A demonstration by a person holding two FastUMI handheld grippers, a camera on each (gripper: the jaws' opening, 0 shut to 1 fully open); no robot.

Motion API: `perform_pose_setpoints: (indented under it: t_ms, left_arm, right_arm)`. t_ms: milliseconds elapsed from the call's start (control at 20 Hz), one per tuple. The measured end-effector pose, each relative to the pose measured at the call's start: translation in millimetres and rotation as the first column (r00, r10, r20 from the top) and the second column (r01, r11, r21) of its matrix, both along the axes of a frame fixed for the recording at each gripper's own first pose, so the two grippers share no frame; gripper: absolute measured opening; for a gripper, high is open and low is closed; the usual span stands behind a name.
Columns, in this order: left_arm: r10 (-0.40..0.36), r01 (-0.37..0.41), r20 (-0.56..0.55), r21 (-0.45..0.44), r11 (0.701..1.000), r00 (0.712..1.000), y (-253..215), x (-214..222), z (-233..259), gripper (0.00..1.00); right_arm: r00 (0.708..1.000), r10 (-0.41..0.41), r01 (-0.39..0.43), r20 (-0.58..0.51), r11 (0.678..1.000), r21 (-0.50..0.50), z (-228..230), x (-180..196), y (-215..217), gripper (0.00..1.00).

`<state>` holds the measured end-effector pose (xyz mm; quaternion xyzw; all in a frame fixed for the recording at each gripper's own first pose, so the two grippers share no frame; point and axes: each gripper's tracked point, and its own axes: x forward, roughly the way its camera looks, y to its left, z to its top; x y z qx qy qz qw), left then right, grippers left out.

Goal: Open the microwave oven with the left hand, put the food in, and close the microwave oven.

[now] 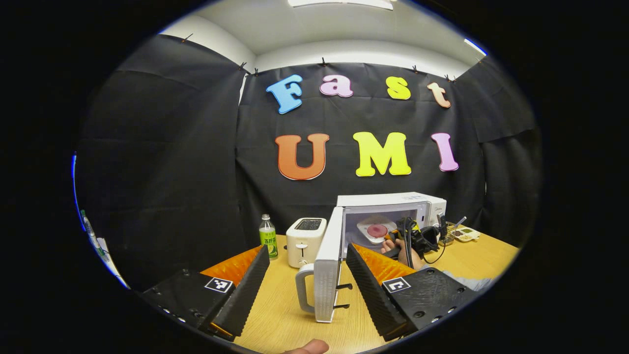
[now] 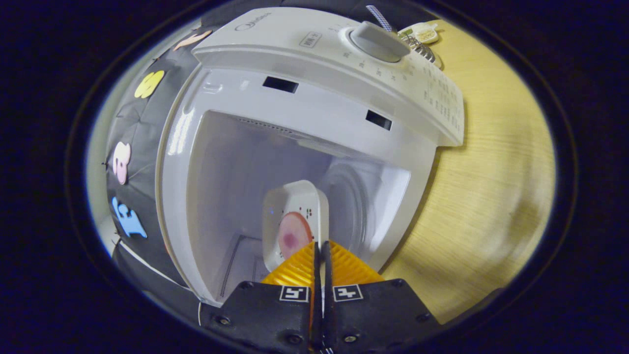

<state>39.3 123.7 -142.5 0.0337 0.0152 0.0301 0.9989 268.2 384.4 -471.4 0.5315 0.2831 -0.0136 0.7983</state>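
A: Left gripper (image 1: 307, 268) status?
B: Fingers spread wide, nothing between the pads. The serrated inner faces flank the edge of the open microwave door (image 1: 328, 265) without touching it. The door is white with a ribbed edge, a curved loop handle (image 1: 303, 287) and two dark latch hooks.

A: Microwave?
B: White boxy microwave (image 1: 393, 200) on a pale wood-grain table (image 1: 275, 314), door swung fully out. In the right gripper view, glossy white cavity (image 2: 236, 182), two rectangular latch slots in the front frame, and a round grey knob (image 2: 376, 40) on the control panel.

A: Food?
B: A flat round pink slice (image 2: 293, 240) on a white plate (image 2: 295, 216) with rounded corners. The plate is inside the cavity.

A: Right gripper (image 2: 320, 253)?
B: Fingers drawn together, clamped on the near rim of the plate. In the left gripper view it is at the cavity mouth, with the hand (image 1: 400, 248) that holds it and a black cable.

A: Anything else on the table?
B: White toaster (image 1: 305, 240) with rounded corners just left of the door. Green-labelled clear bottle (image 1: 268, 237), upright, beside it. Small clutter right of the microwave, too small to tell.
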Motion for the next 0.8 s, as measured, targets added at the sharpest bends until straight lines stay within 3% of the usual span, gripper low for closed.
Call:
perform_pose_setpoints:
  t_ms: [50,100,150,200,250,300,450,500,550,600,650,700,800]
  left_arm:
    - [-0.001,0.001,-0.008,-0.001,1.0,1.0,-0.9,0.8,-2.9,0.84]
    - [0.0,0.0,-0.017,0.002,1.0,1.0,-2.1,3.1,-5.4,0.84]
    - [0.0,0.0,-0.021,0.005,1.0,1.0,-1.4,3.8,-6.5,0.94]
    - [0.0,0.0,-0.021,0.009,1.0,1.0,-1.6,4.9,-7.8,0.94]
    - [0.0,0.001,-0.022,0.01,1.0,1.0,-2.5,6.4,-7.5,0.94]
    - [0.003,-0.003,-0.024,0.007,1.0,1.0,-1.9,7.3,-8.5,0.94]
    - [-0.003,0.003,-0.026,-0.01,1.0,1.0,-4.2,5.9,-11.2,0.94]
    - [-0.009,0.008,-0.031,-0.015,1.0,0.999,-5.5,6.6,-12.9,0.84]
    - [-0.013,0.012,-0.035,-0.015,1.0,0.999,-6.5,6.7,-15.4,0.84]
    - [-0.011,0.011,-0.04,-0.013,1.0,0.999,-3.5,8.9,-17.5,0.94]
    - [-0.008,0.008,-0.041,-0.008,1.0,0.999,-0.5,8.3,-19.9,0.94]
    - [-0.003,0.003,-0.041,-0.003,1.0,0.999,1.5,7.2,-20.0,0.95]
    - [0.016,-0.016,-0.036,-0.005,1.0,0.999,6.4,4.9,-18.9,0.94]
  right_arm:
    - [1.0,-0.006,0.006,0.001,1.0,-0.001,-4.3,3.3,1.3,0.0]
    - [1.0,-0.009,0.009,0.001,1.0,-0.009,-8.3,5.9,2.6,0.06]
    - [1.0,-0.005,0.005,0.0,1.0,-0.024,-12.6,7.5,2.7,0.08]
    - [1.0,-0.004,0.005,0.008,0.999,-0.032,-14.5,9.5,3.4,0.08]
    - [1.0,-0.007,0.007,0.022,0.999,-0.032,-14.2,14.0,5.7,0.19]
    - [1.0,0.004,-0.002,0.028,0.999,-0.044,-14.0,13.9,4.5,0.12]
    - [0.999,0.007,-0.003,0.052,0.996,-0.085,-12.5,19.2,3.3,0.12]
    - [0.998,0.013,-0.006,0.059,0.994,-0.109,-12.3,18.8,2.5,0.0]
    - [0.998,0.024,-0.015,0.064,0.991,-0.136,-12.8,19.8,2.0,0.0]
    - [0.997,0.04,-0.028,0.068,0.985,-0.171,-12.1,17.9,1.7,0.12]
    - [0.995,0.062,-0.046,0.072,0.977,-0.21,-10.8,17.8,1.9,0.0]
    - [0.993,0.084,-0.061,0.084,0.966,-0.25,-7.1,16.5,1.9,0.16]
    - [0.986,0.132,-0.089,0.1,0.934,-0.347,-0.3,13.7,-1.6,0.27]
